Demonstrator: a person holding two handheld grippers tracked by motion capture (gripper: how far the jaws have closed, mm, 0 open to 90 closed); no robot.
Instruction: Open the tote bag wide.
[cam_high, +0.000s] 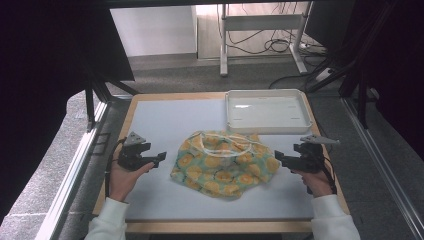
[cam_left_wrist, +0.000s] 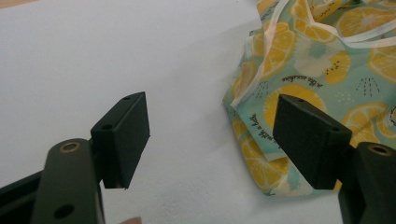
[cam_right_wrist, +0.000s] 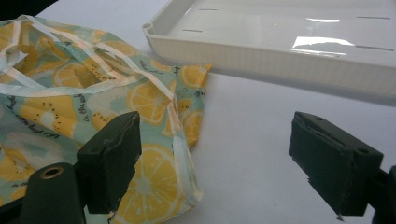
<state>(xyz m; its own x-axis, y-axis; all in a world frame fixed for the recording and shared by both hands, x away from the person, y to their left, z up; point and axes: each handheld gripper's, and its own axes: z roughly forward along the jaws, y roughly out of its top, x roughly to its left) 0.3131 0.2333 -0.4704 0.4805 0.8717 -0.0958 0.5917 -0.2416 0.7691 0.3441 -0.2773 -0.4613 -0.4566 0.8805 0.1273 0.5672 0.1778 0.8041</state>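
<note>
A crumpled cloth bag (cam_high: 224, 162) printed with yellow lemon slices on mint green, with white straps, lies in the middle of the white mat. My left gripper (cam_high: 159, 159) rests on the mat just left of the bag, jaws open and nothing between them; the left gripper view has the bag's edge (cam_left_wrist: 299, 88) beyond the right jaw. My right gripper (cam_high: 278, 157) sits at the bag's right edge, also open and empty. In the right gripper view the bag's corner (cam_right_wrist: 154, 140) lies by the left jaw, apart from the pads.
An empty white plastic tray (cam_high: 266, 111) stands at the back right of the table, just behind the bag, and appears as a ribbed wall (cam_right_wrist: 280, 56) in the right gripper view. Bare mat (cam_high: 165, 120) stretches at the back left. Table legs and cables lie beyond.
</note>
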